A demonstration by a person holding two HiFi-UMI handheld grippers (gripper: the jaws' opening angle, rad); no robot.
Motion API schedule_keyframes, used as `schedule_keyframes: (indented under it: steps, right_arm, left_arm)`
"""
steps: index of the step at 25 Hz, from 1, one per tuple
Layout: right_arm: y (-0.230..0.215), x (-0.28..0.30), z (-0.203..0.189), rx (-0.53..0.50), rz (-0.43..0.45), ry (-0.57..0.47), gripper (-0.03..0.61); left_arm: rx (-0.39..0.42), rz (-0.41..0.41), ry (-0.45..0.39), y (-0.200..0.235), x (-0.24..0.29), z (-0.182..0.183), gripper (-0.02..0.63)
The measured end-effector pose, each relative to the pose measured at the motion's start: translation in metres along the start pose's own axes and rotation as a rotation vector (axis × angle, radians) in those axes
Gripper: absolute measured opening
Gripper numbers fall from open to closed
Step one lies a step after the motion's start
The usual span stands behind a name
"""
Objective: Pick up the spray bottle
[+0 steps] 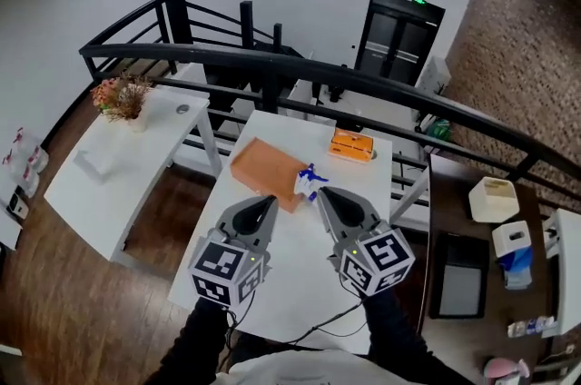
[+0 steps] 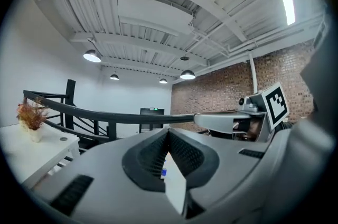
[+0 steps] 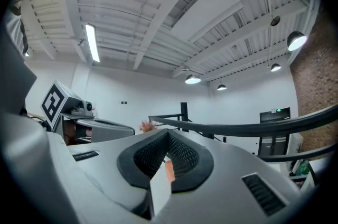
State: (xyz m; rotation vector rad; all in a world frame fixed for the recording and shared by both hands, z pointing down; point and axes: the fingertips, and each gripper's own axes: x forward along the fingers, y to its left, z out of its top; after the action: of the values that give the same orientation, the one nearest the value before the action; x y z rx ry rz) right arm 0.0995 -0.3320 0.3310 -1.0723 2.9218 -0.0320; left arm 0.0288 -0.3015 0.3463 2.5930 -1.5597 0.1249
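The spray bottle [image 1: 308,180], white with a blue trigger, stands near the middle of the white table [image 1: 300,274] in the head view. Both grippers are held side by side over the table's near half, pointing at the bottle. My left gripper [image 1: 269,203] is shut and empty, its tip just short of the bottle on the left. My right gripper [image 1: 320,192] is shut too, with its tip close beside the bottle's right side. In the left gripper view the jaws [image 2: 169,130] meet at the tip. The right gripper view shows its jaws [image 3: 169,132] closed with nothing held.
A brown flat board [image 1: 266,170] lies left of the bottle and an orange box [image 1: 352,144] sits at the table's far end. A black railing [image 1: 272,61] runs behind. Another white table [image 1: 100,183] with a dried plant [image 1: 121,95] stands left; a dark desk [image 1: 458,283] is right.
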Motion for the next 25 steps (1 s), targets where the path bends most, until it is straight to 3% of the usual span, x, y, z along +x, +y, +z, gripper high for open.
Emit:
schedule_keyframes:
  steps: [3, 8, 16, 19, 25]
  right_arm:
    - [-0.034, 0.008, -0.02, 0.012, -0.058, 0.035, -0.015]
    - [-0.073, 0.029, -0.063, -0.051, -0.178, 0.156, -0.014]
    - [-0.089, 0.11, -0.17, -0.154, -0.175, 0.46, -0.011]
    - [-0.09, 0.133, -0.202, -0.18, -0.142, 0.565, 0.114]
    - [-0.101, 0.166, -0.25, -0.263, -0.142, 0.749, 0.194]
  left_arm:
    - [0.006, -0.061, 0.021, 0.004, 0.037, -0.01, -0.009]
    - [0.01, -0.173, 0.082, 0.02, 0.09, -0.043, -0.009]
    - [-0.02, -0.224, 0.18, 0.08, 0.123, -0.109, -0.009]
    - [-0.04, -0.23, 0.213, 0.099, 0.12, -0.127, -0.009]
    - [-0.056, -0.244, 0.248, 0.13, 0.115, -0.146, -0.009]
